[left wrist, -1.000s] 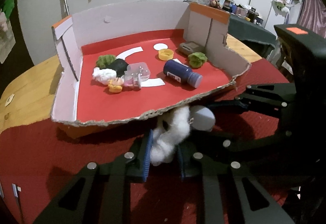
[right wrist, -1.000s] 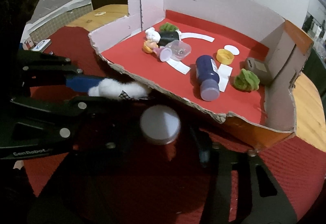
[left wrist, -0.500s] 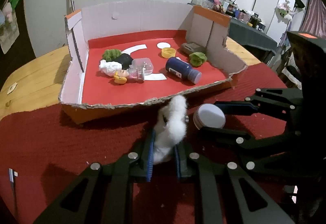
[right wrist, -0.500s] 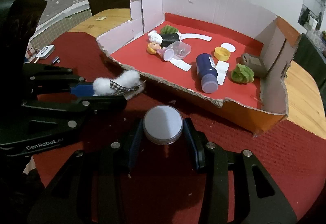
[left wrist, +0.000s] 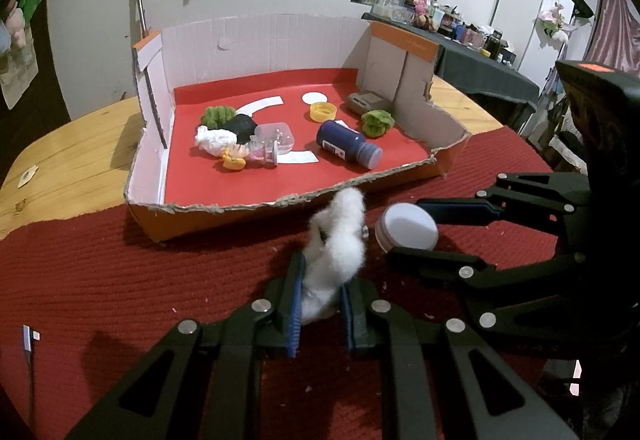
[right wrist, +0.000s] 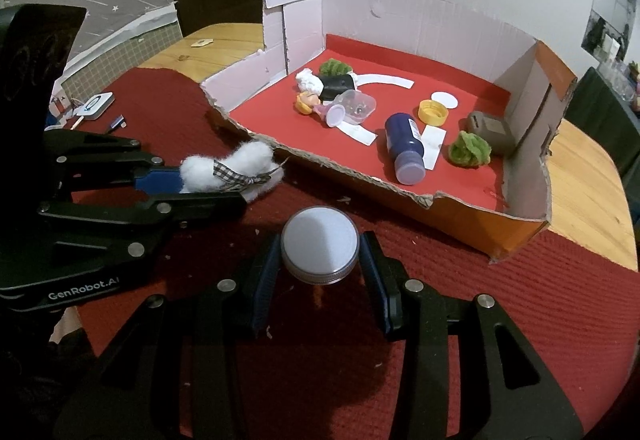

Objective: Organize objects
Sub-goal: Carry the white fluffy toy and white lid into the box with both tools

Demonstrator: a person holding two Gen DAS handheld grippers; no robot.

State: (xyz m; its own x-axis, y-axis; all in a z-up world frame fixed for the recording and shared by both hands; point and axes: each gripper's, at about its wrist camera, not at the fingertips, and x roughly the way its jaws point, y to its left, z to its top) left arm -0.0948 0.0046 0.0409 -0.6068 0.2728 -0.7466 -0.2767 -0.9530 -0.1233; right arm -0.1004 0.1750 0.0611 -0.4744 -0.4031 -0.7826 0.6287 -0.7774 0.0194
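- Your left gripper (left wrist: 320, 314) has its fingers pinched tight on the white cotton tuft (left wrist: 336, 244), held just above the red cloth (left wrist: 120, 280), near the torn front edge of the cardboard box (left wrist: 240, 206).
- Judging by its look, the tuft is very light and soft; it squashes and can shed fibres, so grip its thick middle, not the loose wisps or the checked ribbon (right wrist: 230, 172).
- Your right gripper (right wrist: 320, 272) clamps the round jar (right wrist: 319, 246) by its ribbed lid, one finger on each side, just right of the tuft.
- The jar looks stiff and smooth, likely heavier; the ribbed rim is the safest hold, and a tilted grip could let it slip.
- Inside the box the blue bottle (left wrist: 348, 148) lies on its side at the centre, with a yellow cap (left wrist: 323, 111) beyond it; free red floor shows at the near left.
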